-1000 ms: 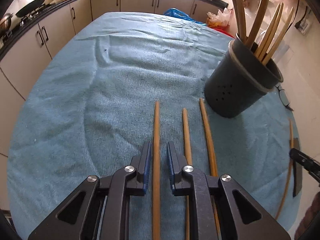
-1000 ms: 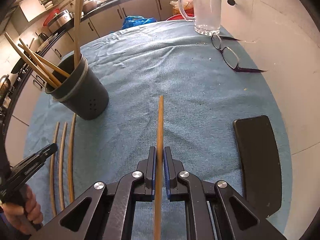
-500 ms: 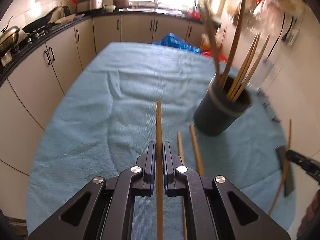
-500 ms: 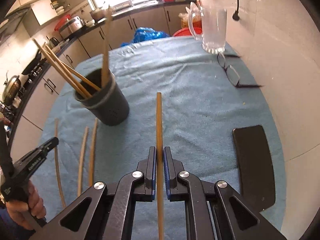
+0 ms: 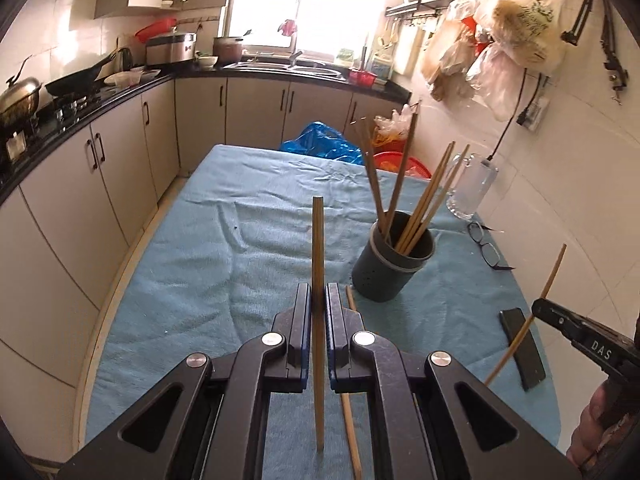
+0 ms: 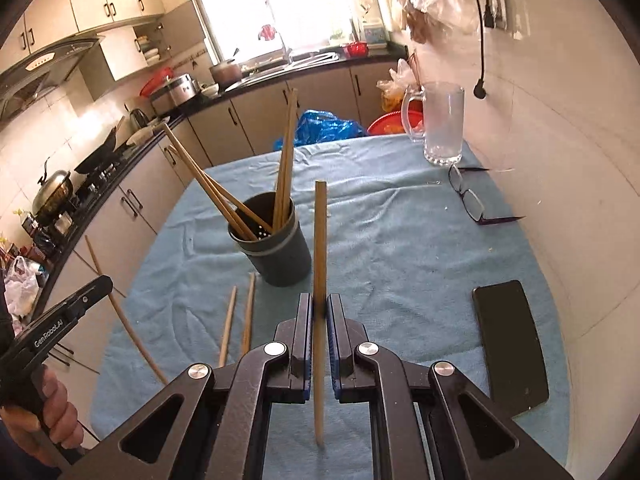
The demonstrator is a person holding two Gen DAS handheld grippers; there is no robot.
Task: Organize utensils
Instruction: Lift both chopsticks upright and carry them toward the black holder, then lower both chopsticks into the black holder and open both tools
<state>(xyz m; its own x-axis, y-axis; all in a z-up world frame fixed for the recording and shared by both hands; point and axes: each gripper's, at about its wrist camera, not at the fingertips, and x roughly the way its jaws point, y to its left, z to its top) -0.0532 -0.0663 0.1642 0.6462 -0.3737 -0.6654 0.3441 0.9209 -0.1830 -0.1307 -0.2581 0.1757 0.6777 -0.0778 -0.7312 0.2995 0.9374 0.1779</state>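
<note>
Currently the left gripper (image 5: 318,300) is clamped on one chopstick (image 5: 318,240), held above the worktop (image 5: 180,280). The right gripper (image 6: 319,312) is clamped on a second chopstick (image 6: 320,232). The utensil holder (image 6: 276,252) stands at 11 o'clock of the right gripper; two loose chopsticks (image 6: 240,320) lie at its 9 o'clock.

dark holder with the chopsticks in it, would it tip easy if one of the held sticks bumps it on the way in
Probably somewhat. The dark holder stands upright on soft, wrinkled blue cloth, and its long chopsticks lean well above the rim, raising the weight. Its base looks fairly wide, so a light knock would likely only rock it.
</note>
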